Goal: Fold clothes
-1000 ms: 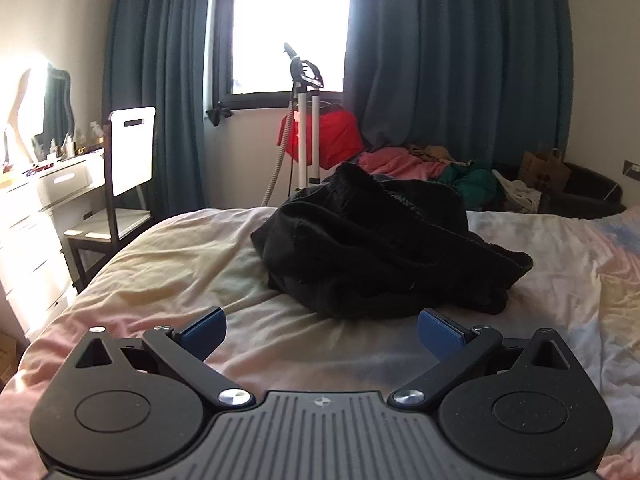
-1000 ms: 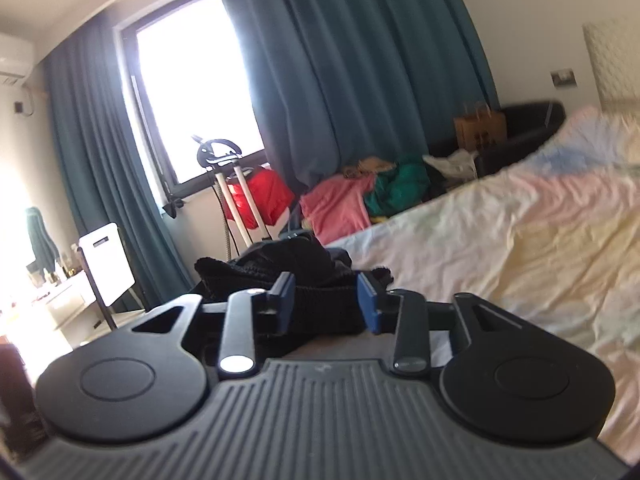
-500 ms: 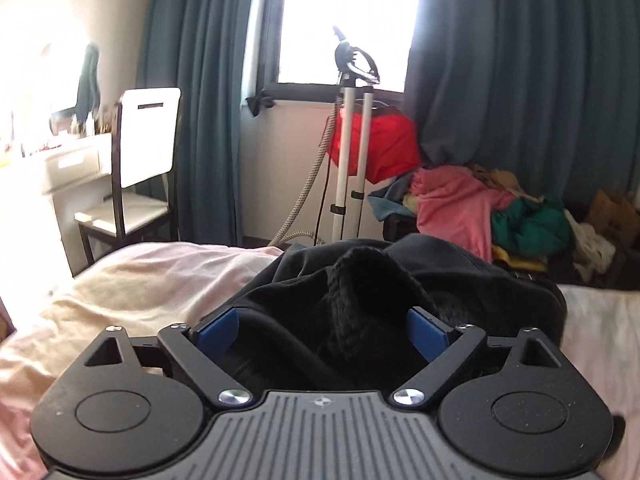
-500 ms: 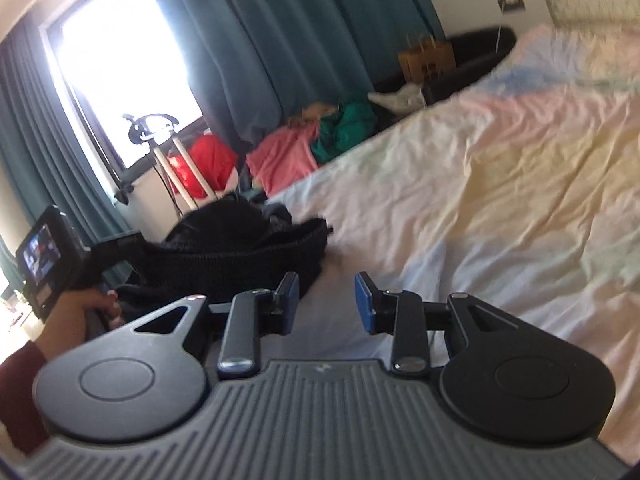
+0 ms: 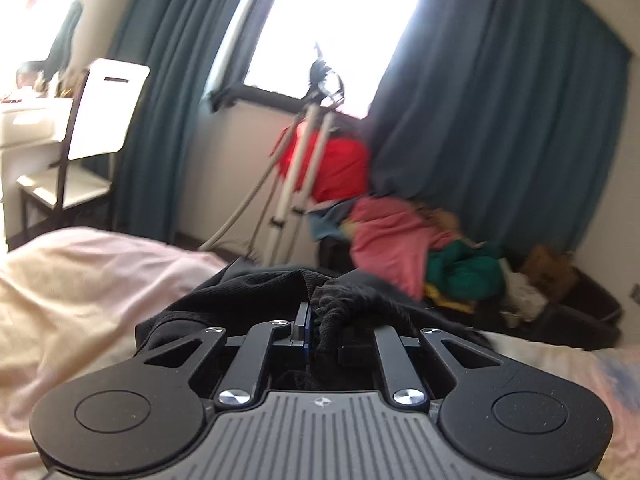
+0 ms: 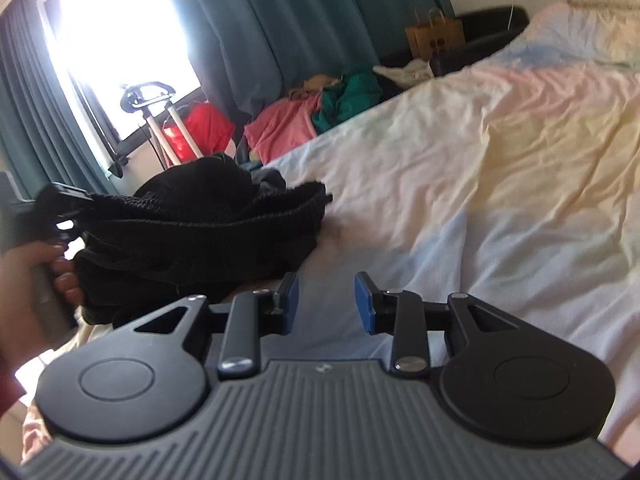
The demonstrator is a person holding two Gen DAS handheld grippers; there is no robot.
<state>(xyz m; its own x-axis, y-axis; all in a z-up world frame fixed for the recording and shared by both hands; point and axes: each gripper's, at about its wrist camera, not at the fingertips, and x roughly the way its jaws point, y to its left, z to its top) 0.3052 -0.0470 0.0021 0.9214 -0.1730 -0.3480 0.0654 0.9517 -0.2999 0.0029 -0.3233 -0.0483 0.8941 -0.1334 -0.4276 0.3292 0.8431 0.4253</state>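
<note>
A crumpled black garment lies on the bed near its foot. My left gripper is shut on a ribbed edge of the black garment, which bunches up between the fingers. In the right wrist view the left gripper and the hand holding it show at the garment's left side. My right gripper is open and empty, low over the sheet just right of the garment.
The bed has a pale pastel sheet. Past its foot stand a garment steamer pole, a red bag and a pile of pink and green clothes. A white chair and dresser stand at left.
My left gripper closed on the garment's edge after moving in over it. My right gripper came lower and nearer the garment, still open.
</note>
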